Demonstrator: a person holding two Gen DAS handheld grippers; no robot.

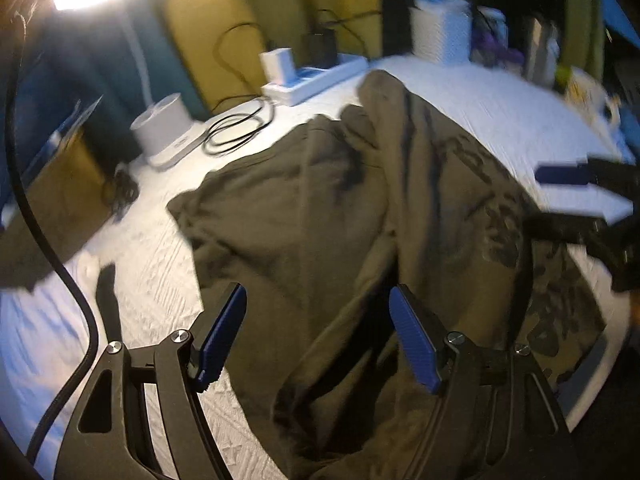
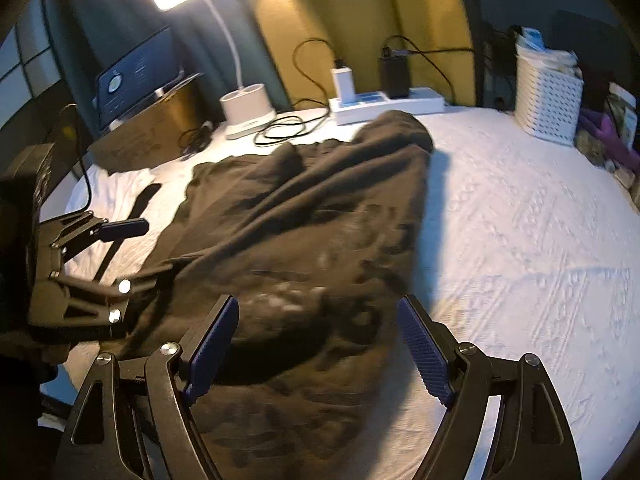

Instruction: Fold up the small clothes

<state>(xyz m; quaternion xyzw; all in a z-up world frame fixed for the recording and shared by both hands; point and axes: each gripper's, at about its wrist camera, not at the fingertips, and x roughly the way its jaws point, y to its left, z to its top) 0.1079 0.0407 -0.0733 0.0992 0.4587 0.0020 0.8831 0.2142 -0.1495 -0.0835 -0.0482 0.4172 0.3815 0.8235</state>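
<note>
here both grippers, left gripper (image 1: 316,336) and right gripper (image 2: 318,344), gape empty above the shirt (image 2: 304,216) (dark, crumpled).

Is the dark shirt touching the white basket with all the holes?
Apart. The right wrist view shows bare white bedspread between the dark shirt and the white basket.

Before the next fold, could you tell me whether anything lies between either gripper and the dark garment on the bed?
Nothing visible does. The left gripper and right gripper both hang open directly over the dark garment, and the cables lie beyond it.
</note>
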